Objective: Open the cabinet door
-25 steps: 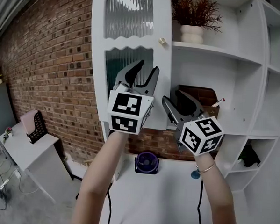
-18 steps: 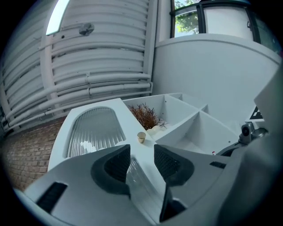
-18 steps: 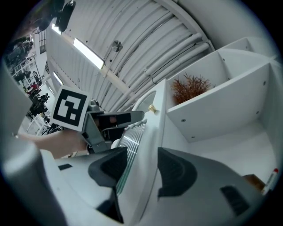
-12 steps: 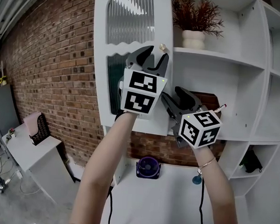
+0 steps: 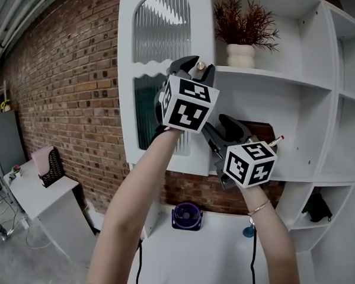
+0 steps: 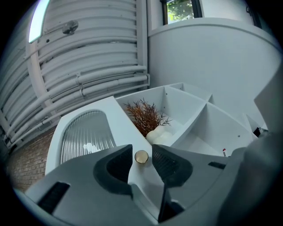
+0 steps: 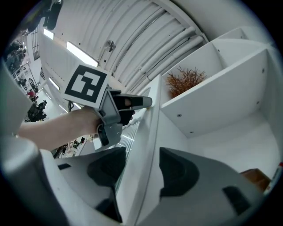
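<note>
The white cabinet door (image 5: 202, 27) with ribbed glass panes stands partly swung out from the shelf unit. Its small gold knob (image 5: 200, 65) sits between the jaws of my left gripper (image 5: 193, 64). In the left gripper view the knob (image 6: 141, 157) shows a thin gap on each side; that gripper (image 6: 140, 152) has just been closing and is still open. My right gripper (image 5: 221, 130) is lower, astride the door's free edge (image 7: 148, 145). Its jaws have just been opening and stand wide, clear of the edge on both sides, around my right gripper (image 7: 141, 154).
A white pot of dried red plant (image 5: 241, 53) stands on the shelf beside the knob. A brown box (image 5: 262, 131) with a pen is behind my right gripper. A purple fan (image 5: 186, 218) is on the white table below. A brick wall (image 5: 67, 103) runs along the left.
My left gripper has risen up the door from the lower glass pane to the knob, which now lies between its jaws. The right gripper has barely moved.
</note>
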Demonstrator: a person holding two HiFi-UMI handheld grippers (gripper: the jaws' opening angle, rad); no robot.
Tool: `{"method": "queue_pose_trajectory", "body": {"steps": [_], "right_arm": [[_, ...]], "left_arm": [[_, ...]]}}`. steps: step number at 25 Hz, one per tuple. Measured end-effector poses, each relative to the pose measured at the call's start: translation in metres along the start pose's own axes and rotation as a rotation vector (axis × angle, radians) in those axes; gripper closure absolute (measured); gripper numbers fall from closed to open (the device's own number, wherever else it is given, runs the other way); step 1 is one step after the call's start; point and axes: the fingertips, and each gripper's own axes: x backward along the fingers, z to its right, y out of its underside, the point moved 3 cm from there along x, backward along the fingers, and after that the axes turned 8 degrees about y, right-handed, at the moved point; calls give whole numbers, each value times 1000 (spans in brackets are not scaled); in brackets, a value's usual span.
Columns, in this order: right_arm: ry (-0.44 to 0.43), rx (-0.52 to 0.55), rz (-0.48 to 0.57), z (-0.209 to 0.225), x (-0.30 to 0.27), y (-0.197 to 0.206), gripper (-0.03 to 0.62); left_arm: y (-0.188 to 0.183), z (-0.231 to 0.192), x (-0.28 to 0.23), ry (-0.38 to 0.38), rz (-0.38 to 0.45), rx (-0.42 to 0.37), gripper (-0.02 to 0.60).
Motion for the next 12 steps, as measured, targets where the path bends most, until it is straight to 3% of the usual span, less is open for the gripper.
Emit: {"method": "queue_pose_trajectory", "body": {"steps": [12], "right_arm": [[-32, -38, -50, -3, -1, 16, 362]], "left_arm": [[7, -2, -1, -39, -18, 14, 495]]}}
